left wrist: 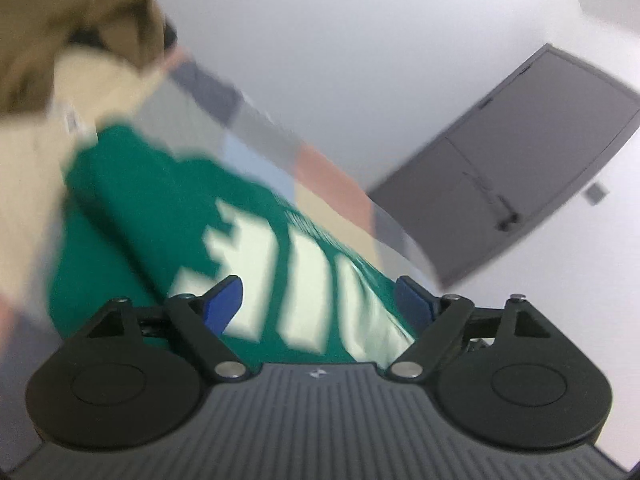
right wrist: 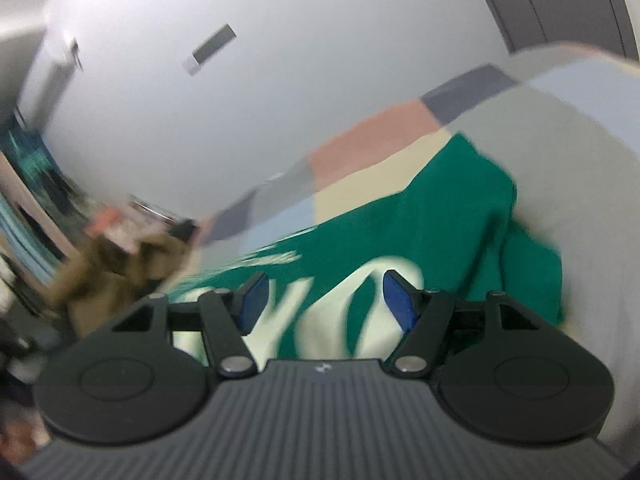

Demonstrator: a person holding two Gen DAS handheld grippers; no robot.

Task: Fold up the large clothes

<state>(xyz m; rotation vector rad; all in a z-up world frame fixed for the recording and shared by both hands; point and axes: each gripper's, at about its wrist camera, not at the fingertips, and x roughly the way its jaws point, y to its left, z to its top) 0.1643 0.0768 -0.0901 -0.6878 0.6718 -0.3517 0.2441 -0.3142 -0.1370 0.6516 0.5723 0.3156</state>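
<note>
A green garment (left wrist: 152, 208) with large white lettering lies spread on a patchwork bed cover (left wrist: 320, 168). In the left wrist view my left gripper (left wrist: 318, 284) stands wide open just above the lettering, its blue pads (left wrist: 224, 304) apart with nothing pressed between them. In the right wrist view the same green garment (right wrist: 440, 208) fills the lower middle, with a fold or sleeve at its right side. My right gripper (right wrist: 325, 276) is open over the white letters, its pads clear of the cloth. Both views are blurred.
A brown garment (left wrist: 48, 40) and a beige one (left wrist: 24, 184) lie heaped left of the green garment; the brown heap (right wrist: 104, 276) also shows at left in the right view. A grey door (left wrist: 520, 168) stands in the white wall behind. Cluttered shelves (right wrist: 24, 200) are at far left.
</note>
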